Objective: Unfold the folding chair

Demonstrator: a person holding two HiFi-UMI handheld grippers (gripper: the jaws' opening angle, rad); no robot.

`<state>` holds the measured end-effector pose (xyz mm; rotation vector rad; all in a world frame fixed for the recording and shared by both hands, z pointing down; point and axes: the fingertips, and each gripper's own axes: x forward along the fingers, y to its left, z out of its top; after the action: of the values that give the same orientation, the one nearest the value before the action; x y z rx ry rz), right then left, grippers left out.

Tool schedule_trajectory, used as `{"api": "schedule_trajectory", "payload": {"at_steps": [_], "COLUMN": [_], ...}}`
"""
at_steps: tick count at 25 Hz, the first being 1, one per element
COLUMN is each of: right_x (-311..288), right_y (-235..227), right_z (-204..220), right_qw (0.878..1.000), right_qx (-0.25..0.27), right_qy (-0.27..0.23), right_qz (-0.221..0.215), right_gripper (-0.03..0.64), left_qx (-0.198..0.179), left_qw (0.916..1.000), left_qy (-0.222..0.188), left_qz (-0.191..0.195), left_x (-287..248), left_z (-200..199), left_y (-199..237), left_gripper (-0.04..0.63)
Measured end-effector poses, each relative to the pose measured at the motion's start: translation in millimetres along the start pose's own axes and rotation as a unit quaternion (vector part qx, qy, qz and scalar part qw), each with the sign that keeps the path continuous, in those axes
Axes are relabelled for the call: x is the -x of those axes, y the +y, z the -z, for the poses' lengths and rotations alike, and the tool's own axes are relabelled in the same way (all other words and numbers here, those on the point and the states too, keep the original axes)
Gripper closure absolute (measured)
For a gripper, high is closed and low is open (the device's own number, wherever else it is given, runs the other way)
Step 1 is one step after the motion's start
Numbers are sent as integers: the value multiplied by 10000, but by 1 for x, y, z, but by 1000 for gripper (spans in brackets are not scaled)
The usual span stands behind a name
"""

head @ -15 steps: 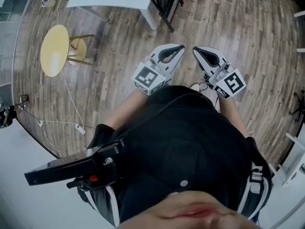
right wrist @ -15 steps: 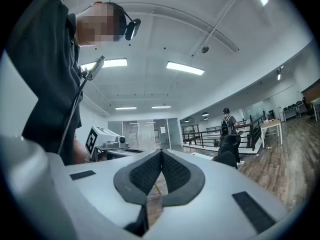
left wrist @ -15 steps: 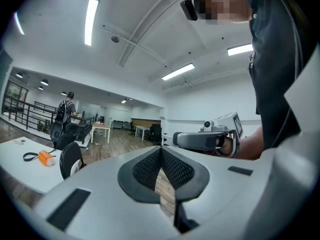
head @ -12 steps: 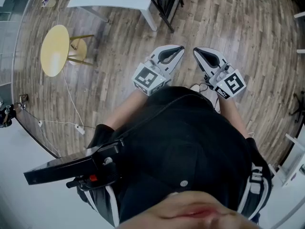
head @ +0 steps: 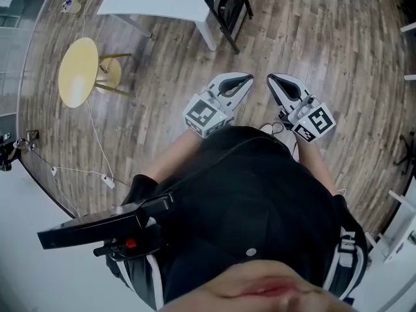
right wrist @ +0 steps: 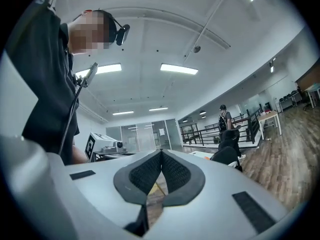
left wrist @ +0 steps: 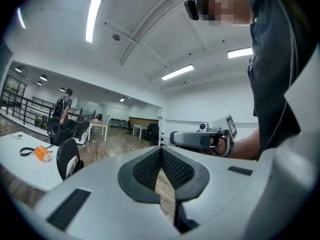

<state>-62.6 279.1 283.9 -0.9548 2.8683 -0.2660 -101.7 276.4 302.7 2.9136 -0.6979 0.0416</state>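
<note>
A black folding chair [head: 224,5] stands folded against the end of a white table [head: 156,2] at the top of the head view. It also shows low at the left in the left gripper view, the chair [left wrist: 67,159], and right of centre in the right gripper view, the chair [right wrist: 227,154]. My left gripper [head: 246,78] and right gripper [head: 272,79] are held side by side in front of my body, pointing level toward the chair and well short of it. Both are shut with nothing between the jaws, as the left gripper [left wrist: 161,149] and right gripper [right wrist: 161,153] show close up.
A round yellow side table [head: 79,71] stands at the left on the wood floor. A thin cable [head: 97,142] trails across the floor to a plug. An orange object [left wrist: 43,154] lies on the white table. A person with a backpack [left wrist: 64,104] stands far off by railings.
The whole scene has slid down a little in the head view, so more of the white table and the chair shows. Both grippers keep their side-by-side pose, still shut.
</note>
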Motion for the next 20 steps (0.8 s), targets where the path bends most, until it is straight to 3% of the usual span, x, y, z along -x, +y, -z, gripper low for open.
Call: {"api": "schedule_trajectory", "payload": {"at_steps": [6,12,20], "right_x": [1,-1,-21], "right_y": [-2,-4,15], "right_z": [6,16,16], "right_qw": [9998,9996,9997], "right_qx": [-31,46,85], "right_qy": [90,186,201], "right_qz": [159,218,70], "right_gripper": [609,609,609], "left_qx": [-5,-435,-208], "left_qw": [9999,9990,9997], "left_qy": [-59,101,-55], "left_qz": [117,89,-123], "left_x": [6,10,28], "left_z": [0,6,6], "left_y": [-6,-8,9], "left_gripper": [592,592,592]}}
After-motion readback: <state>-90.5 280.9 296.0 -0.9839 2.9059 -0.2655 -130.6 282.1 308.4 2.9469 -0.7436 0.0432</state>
